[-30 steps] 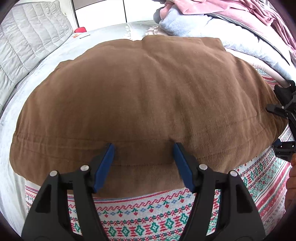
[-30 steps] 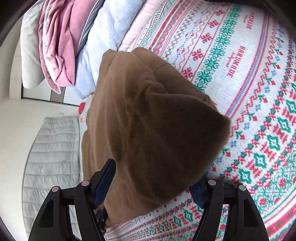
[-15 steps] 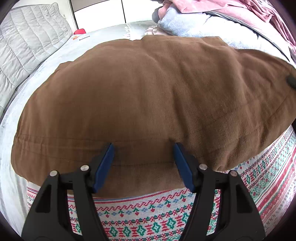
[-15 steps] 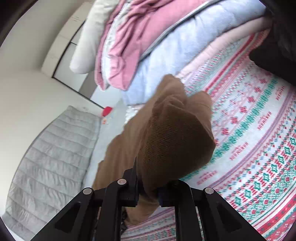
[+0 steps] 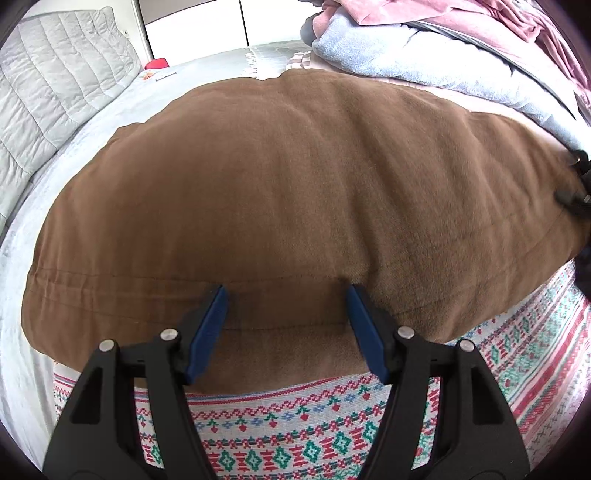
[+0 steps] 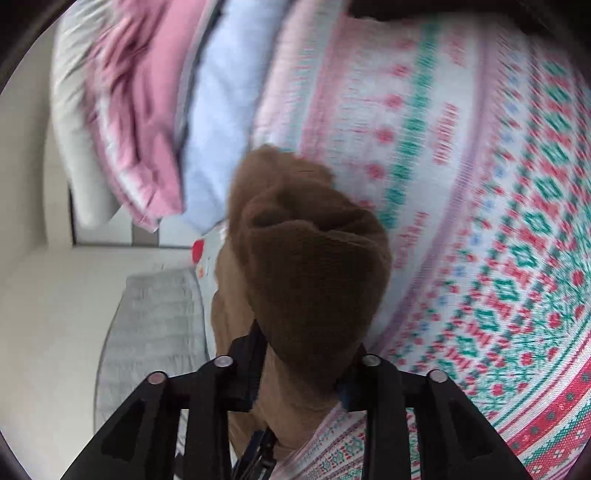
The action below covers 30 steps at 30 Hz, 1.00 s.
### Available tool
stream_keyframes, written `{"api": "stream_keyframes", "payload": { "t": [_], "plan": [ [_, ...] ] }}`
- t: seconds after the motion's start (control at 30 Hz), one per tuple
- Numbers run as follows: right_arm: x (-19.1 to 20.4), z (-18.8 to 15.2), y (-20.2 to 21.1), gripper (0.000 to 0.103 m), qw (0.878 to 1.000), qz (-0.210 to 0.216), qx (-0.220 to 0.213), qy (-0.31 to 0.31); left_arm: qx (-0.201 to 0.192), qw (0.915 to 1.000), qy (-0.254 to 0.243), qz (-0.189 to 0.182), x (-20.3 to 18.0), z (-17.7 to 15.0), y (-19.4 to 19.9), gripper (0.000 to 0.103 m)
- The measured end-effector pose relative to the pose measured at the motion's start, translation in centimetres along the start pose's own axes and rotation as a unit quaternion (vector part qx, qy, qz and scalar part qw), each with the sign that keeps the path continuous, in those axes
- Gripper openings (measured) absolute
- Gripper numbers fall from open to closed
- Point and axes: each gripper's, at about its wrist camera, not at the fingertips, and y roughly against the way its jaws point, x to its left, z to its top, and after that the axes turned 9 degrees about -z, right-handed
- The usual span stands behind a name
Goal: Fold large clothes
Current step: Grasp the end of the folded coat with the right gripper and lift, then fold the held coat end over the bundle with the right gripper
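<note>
A large brown garment (image 5: pixel 295 192) lies spread across a bed, covering most of the left wrist view. Its stitched hem runs along the near edge, over a knitted-pattern blanket (image 5: pixel 280 432) in red, green and white.

The left gripper (image 5: pixel 286 314) sits low over that hem with its blue-padded fingers (image 5: pixel 207 332) spread wide — the cloth lies between them, but they are not closed on it.

The right gripper (image 6: pixel 301 365) has its fingers drawn in tight on a bunched edge of the brown garment (image 6: pixel 314 266), which rises from between them in a thick, rounded fold. This view is blurred. In the left wrist view, part of the right gripper (image 5: pixel 576 192) shows as a dark shape at the garment's far right edge.

Beyond the garment, a pile of bedding is stacked — a pale blue blanket (image 5: pixel 424 55) under pink fabric (image 5: pixel 461 14). A grey quilted pillow (image 5: pixel 55 77) rests at the far left, and a small red object (image 5: pixel 156 63) lies near it on the pale sheet (image 5: pixel 22 266).
</note>
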Motion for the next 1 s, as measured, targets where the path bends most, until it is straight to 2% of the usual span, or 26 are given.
{"api": "stream_keyframes", "payload": {
  "t": [0.1, 0.17, 0.27, 0.37, 0.47, 0.6, 0.8, 0.87, 1.0],
  "plan": [
    [-0.8, 0.3, -0.2, 0.042, 1.0, -0.012, -0.001, -0.02, -0.008, 0.9997, 0.015, -0.02, 1.1, 0.8, 0.9, 0.067],
    [-0.7, 0.2, -0.1, 0.044, 1.0, -0.015, -0.006, -0.017, -0.021, 0.9997, 0.011, 0.005, 1.3, 1.0, 1.3, 0.067],
    [0.0, 0.0, -0.6, 0.054, 1.0, -0.019, -0.014, -0.005, -0.002, 0.9999, -0.007, 0.01, 0.6, 0.4, 0.3, 0.068],
    [0.7, 0.0, -1.3, 0.055, 1.0, -0.024, -0.017, 0.006, 0.008, 0.9996, -0.013, 0.022, 0.3, 0.2, -0.1, 0.068],
    [0.6, 0.1, -1.6, 0.056, 0.999, -0.032, -0.025, 0.025, 0.014, 0.9998, 0.012, -0.009, 1.7, 0.6, 0.7, 0.07],
    [0.4, 0.1, -1.4, 0.056, 0.999, -0.024, -0.03, 0.024, 0.012, 0.9995, 0.018, -0.022, 2.4, 0.4, 0.6, 0.072],
    [0.9, 0.2, -1.9, 0.056, 0.998, -0.033, -0.034, 0.036, 0.018, 0.9998, 0.005, 0.003, 1.3, 0.2, -0.4, 0.074],
    [1.8, 0.2, -1.7, 0.045, 0.996, -0.037, -0.048, 0.063, 0.018, 0.9998, 0.004, -0.004, 1.5, 0.2, -0.3, 0.074],
    [2.7, -0.1, -1.1, 0.034, 0.993, -0.04, -0.067, 0.09, 0.016, 0.9986, 0.022, -0.045, 3.6, 0.6, 2.4, 0.073]
  ]
}}
